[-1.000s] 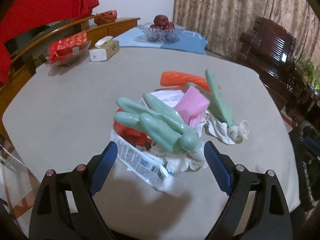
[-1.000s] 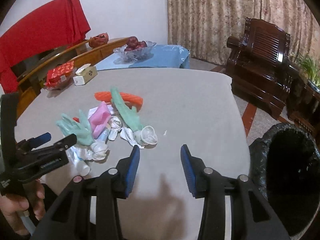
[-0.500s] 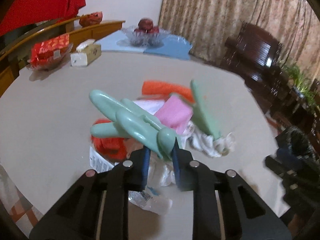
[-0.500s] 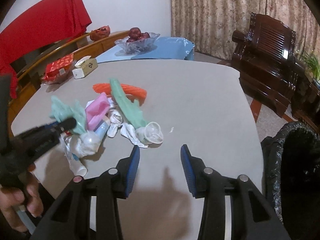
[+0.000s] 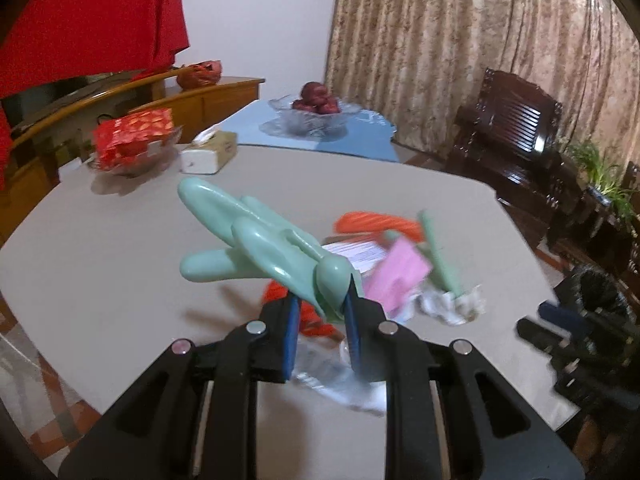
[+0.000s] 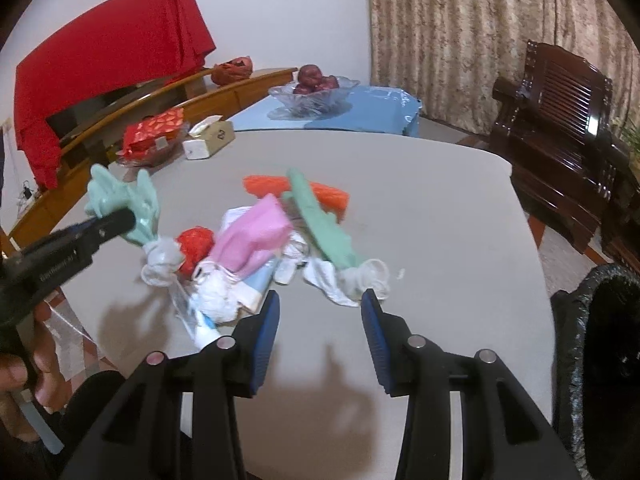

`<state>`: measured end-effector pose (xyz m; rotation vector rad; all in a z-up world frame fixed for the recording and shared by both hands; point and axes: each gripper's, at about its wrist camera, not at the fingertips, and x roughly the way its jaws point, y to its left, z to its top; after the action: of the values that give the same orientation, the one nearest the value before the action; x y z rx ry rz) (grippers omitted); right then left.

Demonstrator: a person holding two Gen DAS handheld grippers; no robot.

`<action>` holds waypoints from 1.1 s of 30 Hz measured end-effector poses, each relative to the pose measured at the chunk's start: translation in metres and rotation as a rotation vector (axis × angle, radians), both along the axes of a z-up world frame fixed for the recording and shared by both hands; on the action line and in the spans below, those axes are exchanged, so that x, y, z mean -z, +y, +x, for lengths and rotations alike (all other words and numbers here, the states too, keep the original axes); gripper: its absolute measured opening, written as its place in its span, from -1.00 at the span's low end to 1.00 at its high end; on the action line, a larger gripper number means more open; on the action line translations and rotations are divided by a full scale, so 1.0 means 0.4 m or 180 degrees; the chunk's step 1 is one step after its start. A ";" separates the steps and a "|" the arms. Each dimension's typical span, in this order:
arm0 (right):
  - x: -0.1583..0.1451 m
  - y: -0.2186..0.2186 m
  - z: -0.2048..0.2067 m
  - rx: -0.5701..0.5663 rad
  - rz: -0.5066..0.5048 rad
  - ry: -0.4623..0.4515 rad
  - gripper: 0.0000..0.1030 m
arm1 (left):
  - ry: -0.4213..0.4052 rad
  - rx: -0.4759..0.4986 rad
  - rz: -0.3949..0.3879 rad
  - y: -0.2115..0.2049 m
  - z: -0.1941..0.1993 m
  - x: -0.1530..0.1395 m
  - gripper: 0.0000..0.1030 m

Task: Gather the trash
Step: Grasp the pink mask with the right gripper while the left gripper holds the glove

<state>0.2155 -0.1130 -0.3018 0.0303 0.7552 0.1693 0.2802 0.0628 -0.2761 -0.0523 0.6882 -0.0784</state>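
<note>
While my left gripper (image 5: 320, 312) pinches the green glove (image 5: 256, 248) by its cuff above the trash pile (image 6: 260, 248), my right gripper (image 6: 318, 320) hangs half open and empty just before that pile. Motion blurs the pile's far scraps; the black bin (image 6: 600, 360) right of it is cut off.

A white wall (image 6: 288, 12) stands at the far side, with patterned beige curtains (image 6: 460, 36) to its right. A dark wooden armchair (image 6: 560, 120) sits at the right, a curved wooden sideboard (image 6: 168, 104) at the left under a red cloth (image 6: 100, 68). The grey surface (image 6: 440, 220) fills the middle.
</note>
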 end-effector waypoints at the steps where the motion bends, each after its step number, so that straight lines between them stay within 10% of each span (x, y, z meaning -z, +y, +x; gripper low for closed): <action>1: -0.001 0.008 0.001 -0.0013 0.0002 0.0000 -0.18 | 0.0001 0.0004 0.0020 0.020 -0.006 0.004 -0.62; 12: 0.039 0.167 0.016 -0.0266 -0.0044 0.0028 -0.18 | 0.0129 -0.0098 0.0046 0.200 -0.027 0.069 -0.63; 33: 0.098 0.208 0.207 0.0037 -0.0037 -0.0048 -0.18 | 0.0134 -0.0026 -0.0087 0.225 0.053 0.158 -0.63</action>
<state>0.2985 -0.0300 -0.3410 0.0223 0.7407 0.1538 0.3013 0.1529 -0.3395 -0.0832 0.7289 -0.0790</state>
